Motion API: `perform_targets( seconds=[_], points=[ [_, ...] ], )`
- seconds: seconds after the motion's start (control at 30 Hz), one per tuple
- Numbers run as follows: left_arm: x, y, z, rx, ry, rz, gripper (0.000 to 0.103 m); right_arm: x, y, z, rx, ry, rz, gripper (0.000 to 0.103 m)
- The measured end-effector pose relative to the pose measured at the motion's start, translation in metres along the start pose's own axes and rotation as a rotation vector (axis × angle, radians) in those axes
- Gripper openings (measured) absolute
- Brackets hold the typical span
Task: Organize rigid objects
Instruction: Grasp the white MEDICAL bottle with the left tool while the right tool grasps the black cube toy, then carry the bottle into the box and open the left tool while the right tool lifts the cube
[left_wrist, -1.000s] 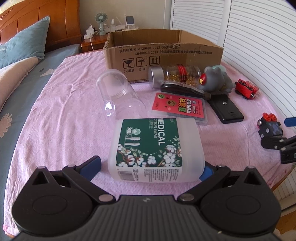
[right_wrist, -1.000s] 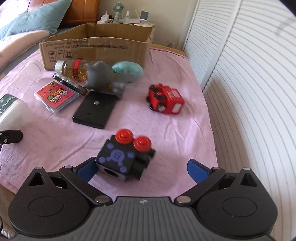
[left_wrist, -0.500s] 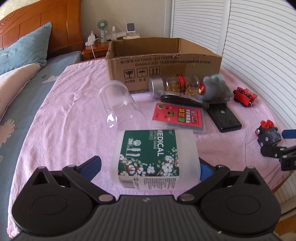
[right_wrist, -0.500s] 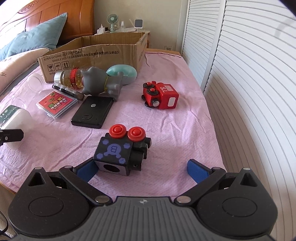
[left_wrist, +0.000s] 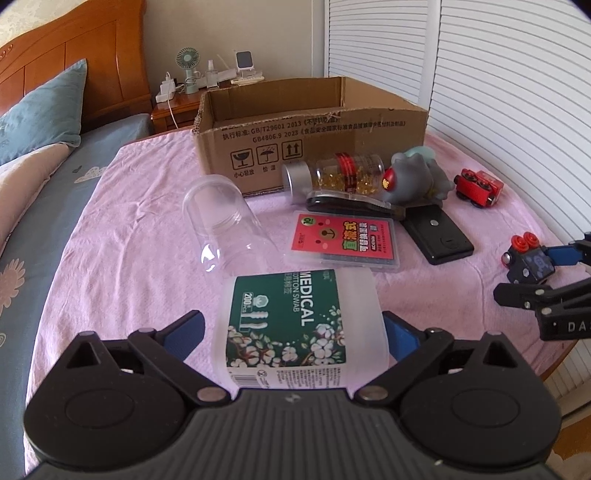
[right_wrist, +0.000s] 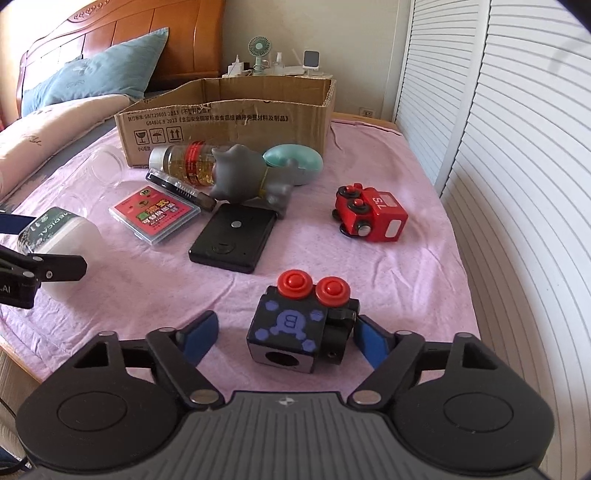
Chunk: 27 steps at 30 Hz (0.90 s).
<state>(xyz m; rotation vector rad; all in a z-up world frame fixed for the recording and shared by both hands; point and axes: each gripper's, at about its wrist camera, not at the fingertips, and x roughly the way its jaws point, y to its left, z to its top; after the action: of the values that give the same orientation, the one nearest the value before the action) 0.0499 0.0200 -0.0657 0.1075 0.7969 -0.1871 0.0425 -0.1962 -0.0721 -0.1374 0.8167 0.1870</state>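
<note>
A white cotton swab box (left_wrist: 301, 325) with a green label lies between the fingers of my left gripper (left_wrist: 291, 334); the jaws are open around it, the right pad close to its side, a gap on the left. It also shows in the right wrist view (right_wrist: 61, 236). A black toy block with two red knobs (right_wrist: 301, 321) stands between the fingers of my right gripper (right_wrist: 284, 338); the right pad is at its side, the left pad stands apart. The block also shows in the left wrist view (left_wrist: 528, 258). An open cardboard box (left_wrist: 306, 122) stands at the back.
On the pink cloth lie a clear jar (left_wrist: 225, 218), a capsule bottle (left_wrist: 332, 173), a grey toy figure (left_wrist: 413, 177), a red card case (left_wrist: 343, 236), a black flat device (left_wrist: 437, 232), a red toy train (right_wrist: 369, 214) and a teal oval case (right_wrist: 295, 160). White shutters stand at the right.
Both grippers moved forward around their objects: the swab box sits deeper between the left fingers, and the right jaws have narrowed around the black block.
</note>
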Motion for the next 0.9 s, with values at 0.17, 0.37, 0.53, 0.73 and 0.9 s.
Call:
perform_targets(
  seconds=[0.17, 0.37, 0.53, 0.73, 0.9],
  points=[
    [0.002, 0.001, 0.004, 0.002, 0.000, -0.009, 0.093, 0.002, 0.000, 0.003, -0.004, -0.001, 0.004, 0.073],
    [0.003, 0.003, 0.006, -0.012, 0.022, -0.034, 0.085, 0.001, 0.001, 0.005, -0.014, 0.004, -0.018, 0.063],
    [0.003, 0.003, 0.008, -0.016, 0.034, -0.045, 0.083, 0.000, 0.000, 0.007, -0.022, 0.016, -0.026, 0.058],
    [-0.001, 0.006, 0.012, 0.002, 0.062, -0.075, 0.083, -0.002, -0.001, 0.011, -0.046, 0.032, -0.013, 0.058],
    [-0.012, 0.007, 0.020, 0.036, 0.070, -0.106, 0.083, -0.009, -0.002, 0.021, -0.082, 0.037, 0.016, 0.058]
  ],
)
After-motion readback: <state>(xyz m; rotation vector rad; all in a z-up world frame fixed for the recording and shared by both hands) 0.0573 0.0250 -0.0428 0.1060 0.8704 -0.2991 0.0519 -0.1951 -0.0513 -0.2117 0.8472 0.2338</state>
